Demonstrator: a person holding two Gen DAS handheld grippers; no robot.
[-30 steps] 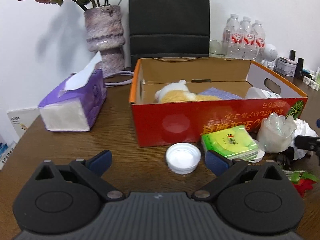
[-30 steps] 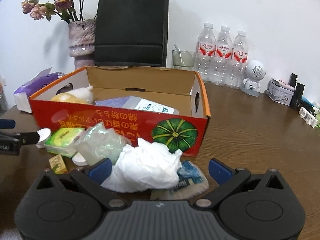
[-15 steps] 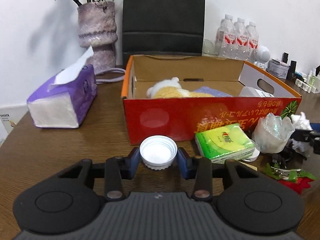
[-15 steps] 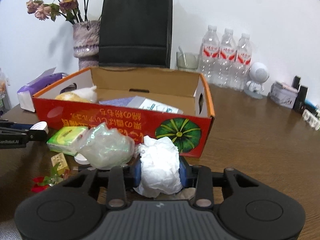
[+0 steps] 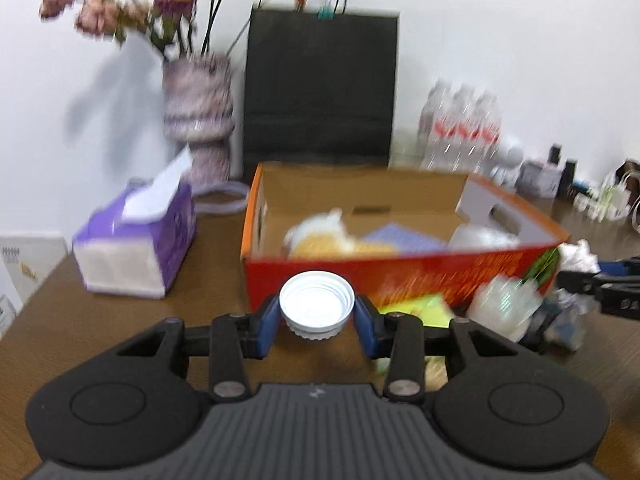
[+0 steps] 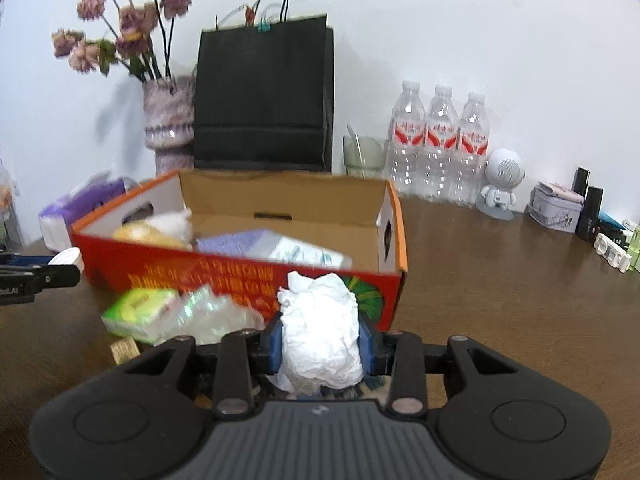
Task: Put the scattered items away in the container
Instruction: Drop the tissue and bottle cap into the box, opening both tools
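The left gripper (image 5: 317,322) pinches a white plastic screw cap (image 5: 317,304); the right gripper (image 6: 320,346) pinches a crumpled white tissue wad (image 6: 320,332). The open red-and-orange cardboard box (image 5: 400,276) lies at twelve o'clock of both pairs of fingers, just beyond.

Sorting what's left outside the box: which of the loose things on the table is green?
The green tissue pack, lying against the red box's front wall. The crinkled clear plastic beside it is colourless, not green.

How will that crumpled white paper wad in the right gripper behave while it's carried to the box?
The crumpled white paper wad looks soft: it bulges above and below the blue pads of the right gripper, so it probably squashes rather than resists. It likely weighs very little. A loose fold might slip or unfurl, though it shouldn't roll once dropped in the red cardboard box.
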